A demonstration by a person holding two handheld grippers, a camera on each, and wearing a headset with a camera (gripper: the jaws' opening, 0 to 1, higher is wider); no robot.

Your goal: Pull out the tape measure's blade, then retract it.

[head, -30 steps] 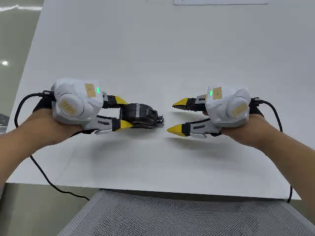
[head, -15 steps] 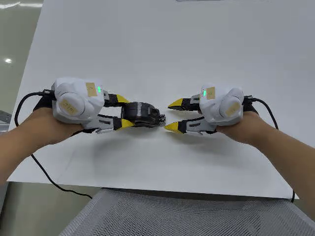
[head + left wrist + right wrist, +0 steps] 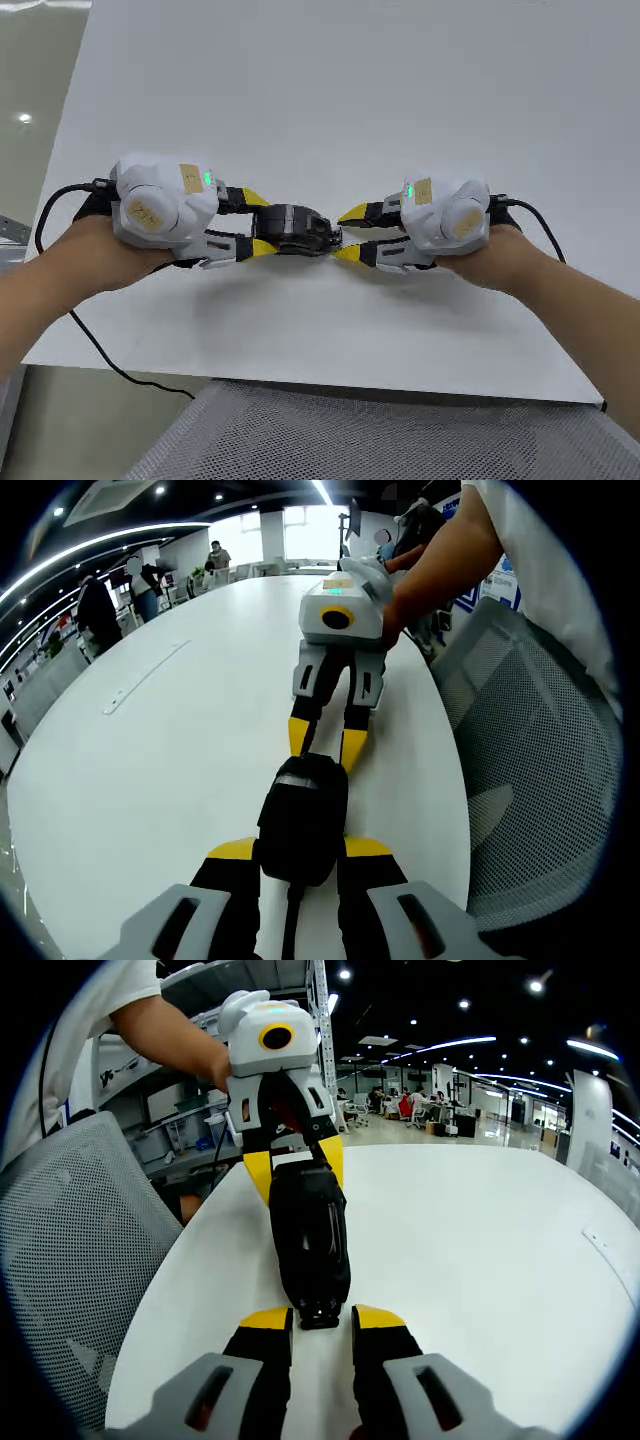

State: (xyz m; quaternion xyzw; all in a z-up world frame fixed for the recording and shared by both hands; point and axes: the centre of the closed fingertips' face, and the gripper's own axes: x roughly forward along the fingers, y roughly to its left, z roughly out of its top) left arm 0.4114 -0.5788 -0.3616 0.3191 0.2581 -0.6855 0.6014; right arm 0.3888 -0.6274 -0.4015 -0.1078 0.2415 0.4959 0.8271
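Note:
A black tape measure (image 3: 292, 229) sits just above the white table, with my left gripper (image 3: 258, 222) shut on its rear half. In the left gripper view its case (image 3: 300, 815) lies between my yellow-tipped jaws, left gripper (image 3: 300, 848). My right gripper (image 3: 347, 233) faces it from the right, open, its yellow tips on either side of the blade's end hook (image 3: 330, 238). The right gripper view shows the hook (image 3: 320, 1312) between my right gripper's (image 3: 322, 1318) tips, with a small gap on each side. No blade is drawn out. The tape measure (image 3: 310, 1230) points straight at this camera.
The white table (image 3: 320, 100) stretches far ahead; its front edge (image 3: 320, 385) runs close below both hands. A grey mesh chair (image 3: 380, 440) lies under that edge. Black cables (image 3: 90, 350) trail from both grippers. People stand far off in the office (image 3: 100, 610).
My right gripper has moved left to the tape measure, and its tips now flank the end hook with a narrower gap. The left gripper still holds the case, shifted slightly right.

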